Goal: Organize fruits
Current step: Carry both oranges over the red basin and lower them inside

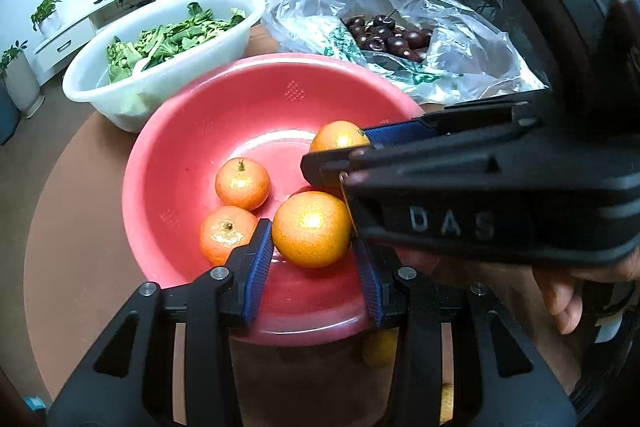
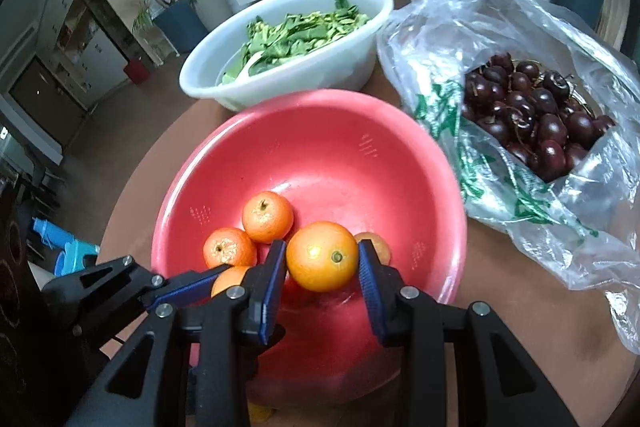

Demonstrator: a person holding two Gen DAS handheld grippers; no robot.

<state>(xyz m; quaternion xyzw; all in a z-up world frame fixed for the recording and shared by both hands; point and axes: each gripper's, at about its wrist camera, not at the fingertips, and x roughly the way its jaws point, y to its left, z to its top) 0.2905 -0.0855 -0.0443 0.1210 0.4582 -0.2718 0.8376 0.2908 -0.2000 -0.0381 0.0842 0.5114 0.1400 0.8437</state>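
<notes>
Raised letters "DAS" stand on the side of the black plastic right gripper [image 1: 336,163], seen in the left wrist view. The crumpled clear plastic bag [image 2: 452,39] holding dark cherries bears a green print, too creased to read. No other text is legible.

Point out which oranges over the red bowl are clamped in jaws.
Two: the orange in the left gripper and the orange in the right gripper; the others lie loose in the red bowl.
</notes>
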